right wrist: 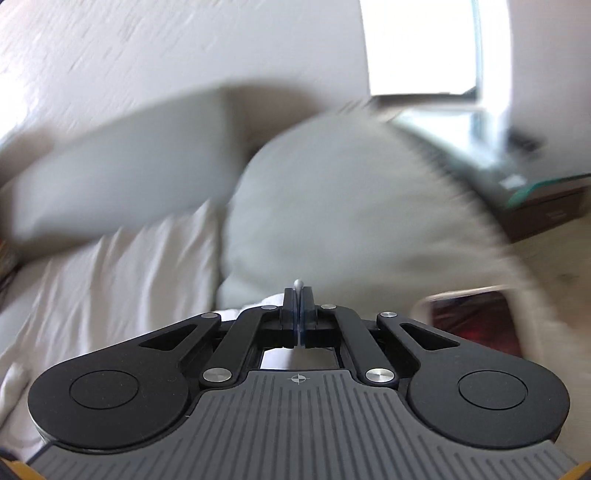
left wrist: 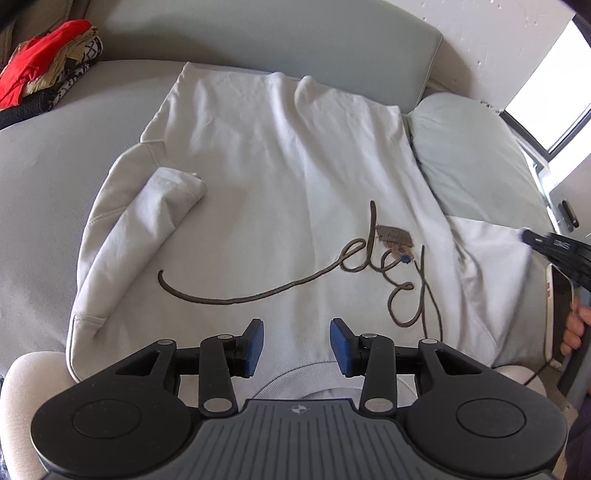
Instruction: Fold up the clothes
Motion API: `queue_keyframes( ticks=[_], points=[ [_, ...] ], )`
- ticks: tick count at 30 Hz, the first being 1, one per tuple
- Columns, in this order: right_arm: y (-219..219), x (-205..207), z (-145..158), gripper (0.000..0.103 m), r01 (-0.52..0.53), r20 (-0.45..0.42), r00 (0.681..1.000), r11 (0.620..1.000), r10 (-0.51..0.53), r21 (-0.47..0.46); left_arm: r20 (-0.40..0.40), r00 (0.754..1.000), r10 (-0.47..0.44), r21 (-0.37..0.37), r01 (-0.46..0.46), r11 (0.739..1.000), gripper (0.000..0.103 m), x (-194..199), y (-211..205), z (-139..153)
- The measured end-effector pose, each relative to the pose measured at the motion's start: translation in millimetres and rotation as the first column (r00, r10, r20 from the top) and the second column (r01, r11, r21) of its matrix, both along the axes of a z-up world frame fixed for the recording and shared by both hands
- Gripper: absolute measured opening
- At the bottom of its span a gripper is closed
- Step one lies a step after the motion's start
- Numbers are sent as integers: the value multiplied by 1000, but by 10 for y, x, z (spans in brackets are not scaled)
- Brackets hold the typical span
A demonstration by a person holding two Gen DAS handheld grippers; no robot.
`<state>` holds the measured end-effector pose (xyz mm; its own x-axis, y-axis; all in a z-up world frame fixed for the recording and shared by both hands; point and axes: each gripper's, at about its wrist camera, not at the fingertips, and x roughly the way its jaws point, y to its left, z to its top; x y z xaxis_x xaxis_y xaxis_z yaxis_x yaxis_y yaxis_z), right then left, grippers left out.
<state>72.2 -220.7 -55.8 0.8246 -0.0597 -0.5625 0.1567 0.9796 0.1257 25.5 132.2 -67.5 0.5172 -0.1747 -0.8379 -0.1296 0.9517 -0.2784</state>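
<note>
While the pale sweatshirt (left wrist: 280, 177) lies spread over the grey sofa seat (left wrist: 44, 177), collar at the near edge and hem up against the backrest (left wrist: 258, 33), the left tool (left wrist: 297, 341) hovers spread and empty just above the collar; one sleeve (left wrist: 147, 221) is already laid inward on the left side, and the other sleeve (left wrist: 491, 266) still trails toward the sofa's right end beside the cushion (left wrist: 472, 162); the right tool (right wrist: 298, 295) is pressed together on a small nub of pale cloth, which I judge to be that sleeve, though the right view is blurred; the step in hand looks like folding the second sleeve across the chest; to do it well, carry the pinched cloth low and flat toward the brown script lettering (left wrist: 332, 273), so the shoulder creases straight and mirrors the first sleeve; the left tool would best press near the collar to stop the body from dragging; watch the cardboard tag (left wrist: 393, 236) so it is not trapped crooked; a pile of clothes (left wrist: 40, 85) waits at the far left corner.
</note>
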Motion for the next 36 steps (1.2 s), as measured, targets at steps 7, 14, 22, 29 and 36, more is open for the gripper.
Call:
queue_keyframes(
  ticks=[7,14,22,29,36],
  points=[
    [-92,48,-209,15,94,-181,979,995,-99,-31,-33,999,-9,12,9,1000,39,-14,-46,-89],
    [283,-288,39,43,-88,-198,974,987,113,132,-36,998,44,-3,-44,999,42,-154,155,-115],
    [1293,-411,-320,47,-407,-305,742,763,597,501,20,983,181,-28,-180,983,36,-180,825,54],
    [1814,-248,-673,47,-371,-372,663,717,649,590,25,990,142,-97,-139,986,26,183,1321,39],
    [1813,-172,-841,47,-316,-412,665,735,623,600,-66,992,104,-225,-116,967,25,760,1579,-316]
  ],
)
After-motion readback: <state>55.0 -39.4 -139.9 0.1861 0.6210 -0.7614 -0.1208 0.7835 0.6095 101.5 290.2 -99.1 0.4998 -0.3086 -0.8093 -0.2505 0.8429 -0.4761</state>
